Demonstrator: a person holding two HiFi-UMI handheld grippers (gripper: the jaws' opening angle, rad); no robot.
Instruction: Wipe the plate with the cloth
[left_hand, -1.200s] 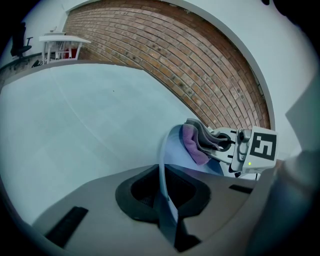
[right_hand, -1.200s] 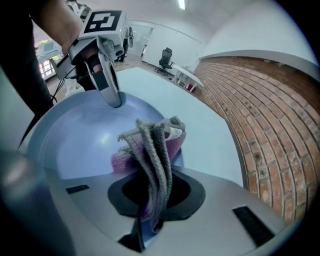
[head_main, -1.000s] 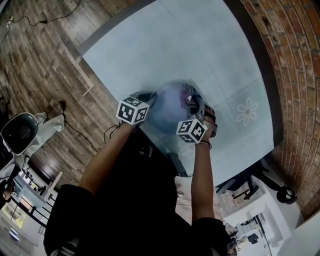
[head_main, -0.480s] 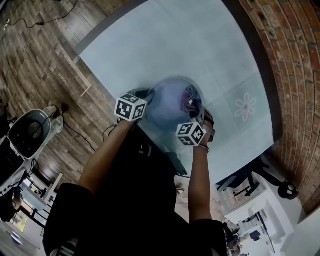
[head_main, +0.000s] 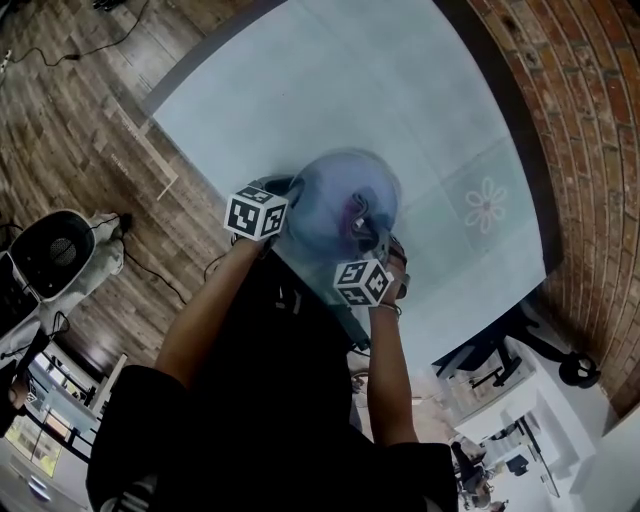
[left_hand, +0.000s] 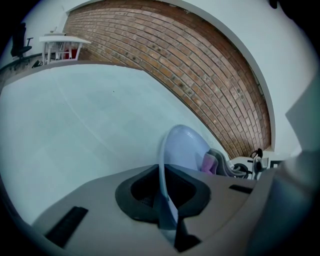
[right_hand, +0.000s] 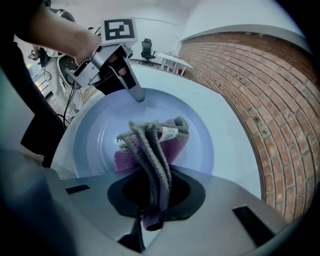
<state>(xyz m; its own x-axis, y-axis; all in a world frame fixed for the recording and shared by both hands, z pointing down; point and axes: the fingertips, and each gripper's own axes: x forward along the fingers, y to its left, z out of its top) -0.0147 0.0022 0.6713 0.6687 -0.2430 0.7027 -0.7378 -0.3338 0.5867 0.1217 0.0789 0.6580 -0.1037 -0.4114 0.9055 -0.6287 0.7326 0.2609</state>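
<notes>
Left tongs (left_hand: 167, 220): closed on the rim of the plate (right_hand: 95, 142); the rim runs edge-on between the two jaws.
Reason for hold, left: judged a steadying grip, taken at the rim so the whole face is free for wiping.
Right tongs (right_hand: 152, 212): closed on the cloth (right_hand: 155, 145); the folds are bunched and pinched deep in the jaws, with the free end spilling forward.
Reason for hold, right: judged a wiping grip, with the loose end pushed ahead of the jaws so that cloth, not metal, meets the plate.
Cloth, position: grey and purple, with a small white label showing; the forward end lies against the middle of the plate's face.
Plate, position: pale blue and round, between the two tongs, with the left tongs at the rim opposite the right tongs.
Plate, support: over the near edge of the table (head_main: 380, 90); I cannot tell whether it rests there or is held just clear.
Task stage: judged to be wiping under way.
Table: pale surface with one flower motif (head_main: 487, 205), well apart from the plate.
Beyond the table: brick wall (left_hand: 200, 75).
Count, tongs: two.
Count, plate: one.
Count, cloth: one.
Count, table: one.
</notes>
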